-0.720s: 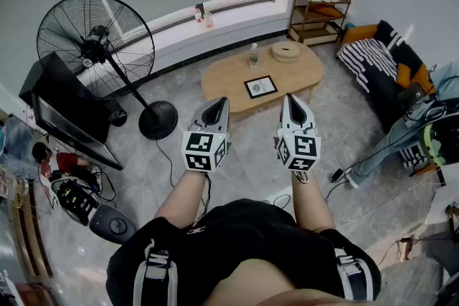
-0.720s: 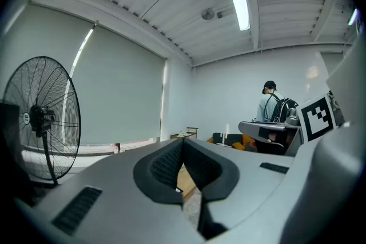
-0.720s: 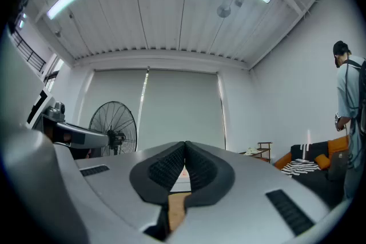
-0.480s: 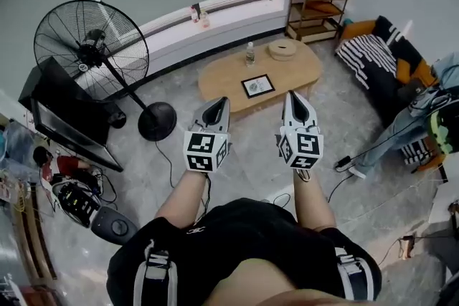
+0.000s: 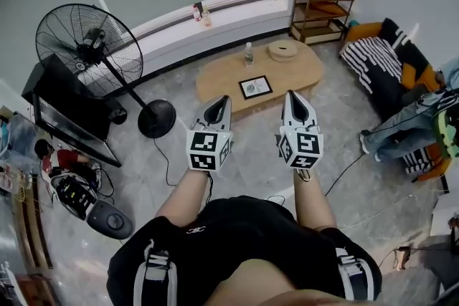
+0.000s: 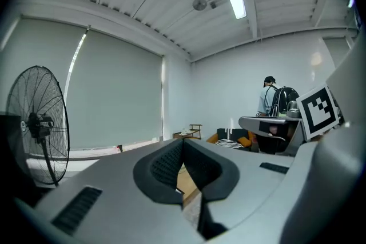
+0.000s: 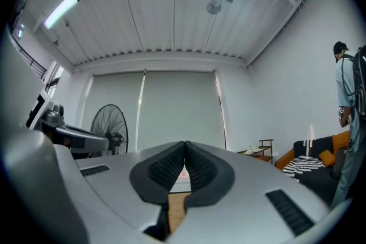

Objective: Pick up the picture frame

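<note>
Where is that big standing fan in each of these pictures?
Head view: fan at upper left.
Left gripper view: fan at the far left edge.
Right gripper view: fan left of centre, at mid height.
Shared landmark: the wooden shelf, right of the fan in all three.

Coffee table: light wood, plain. On it, picture frame: black border, white mat, dark centre. Near side of table, left gripper & right gripper: grey shells, black ribbed pads, cubes w/ blk-and-wht square markers. Left of table, fan: all black. Right of table, sofa: black, w/ blk/wht striped blanket & orange cushion. Beyond table, shelf: brown wood. Floor round table: grey, marbled.
</note>
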### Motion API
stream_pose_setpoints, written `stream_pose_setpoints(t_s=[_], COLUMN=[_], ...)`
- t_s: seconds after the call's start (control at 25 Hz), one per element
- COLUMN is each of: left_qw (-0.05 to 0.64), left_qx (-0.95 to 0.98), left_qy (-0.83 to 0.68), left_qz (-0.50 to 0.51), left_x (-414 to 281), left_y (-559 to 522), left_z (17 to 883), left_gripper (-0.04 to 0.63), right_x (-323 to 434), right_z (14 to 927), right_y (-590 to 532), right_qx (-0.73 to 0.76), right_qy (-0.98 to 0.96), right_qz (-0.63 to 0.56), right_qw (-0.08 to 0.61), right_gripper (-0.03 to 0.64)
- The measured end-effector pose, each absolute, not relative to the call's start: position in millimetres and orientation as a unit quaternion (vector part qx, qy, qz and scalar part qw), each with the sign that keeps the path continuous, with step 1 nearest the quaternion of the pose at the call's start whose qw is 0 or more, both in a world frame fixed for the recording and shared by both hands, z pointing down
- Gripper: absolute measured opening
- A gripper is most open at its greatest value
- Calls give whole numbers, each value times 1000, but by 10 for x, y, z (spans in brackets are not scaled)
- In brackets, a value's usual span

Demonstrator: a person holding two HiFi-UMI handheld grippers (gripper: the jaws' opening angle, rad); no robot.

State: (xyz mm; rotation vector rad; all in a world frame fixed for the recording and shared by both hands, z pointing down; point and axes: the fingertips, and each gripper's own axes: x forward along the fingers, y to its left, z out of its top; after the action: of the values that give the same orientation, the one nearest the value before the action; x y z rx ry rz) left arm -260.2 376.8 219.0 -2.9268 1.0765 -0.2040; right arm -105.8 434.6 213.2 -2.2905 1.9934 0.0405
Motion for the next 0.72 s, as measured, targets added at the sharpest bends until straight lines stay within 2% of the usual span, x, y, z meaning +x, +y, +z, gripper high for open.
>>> stream_pose_setpoints(t_s=[0.4, 0.72], left_qw=[3, -10], left_qx=[-933, -932], left_qy=[354, 354], left_qz=[-68, -71], left_x=[-1994, -1850], left_y=[3913, 3580], left_z=[2434, 2614], left_gripper=[21, 21], right_x=[-443, -320], right_z=[2332, 2493], right_y=[4443, 4104], right_qx=[-746, -742], right_qy=[664, 669], right_qz=[12, 4], right_qw=[50, 46], right_gripper=[16, 17])
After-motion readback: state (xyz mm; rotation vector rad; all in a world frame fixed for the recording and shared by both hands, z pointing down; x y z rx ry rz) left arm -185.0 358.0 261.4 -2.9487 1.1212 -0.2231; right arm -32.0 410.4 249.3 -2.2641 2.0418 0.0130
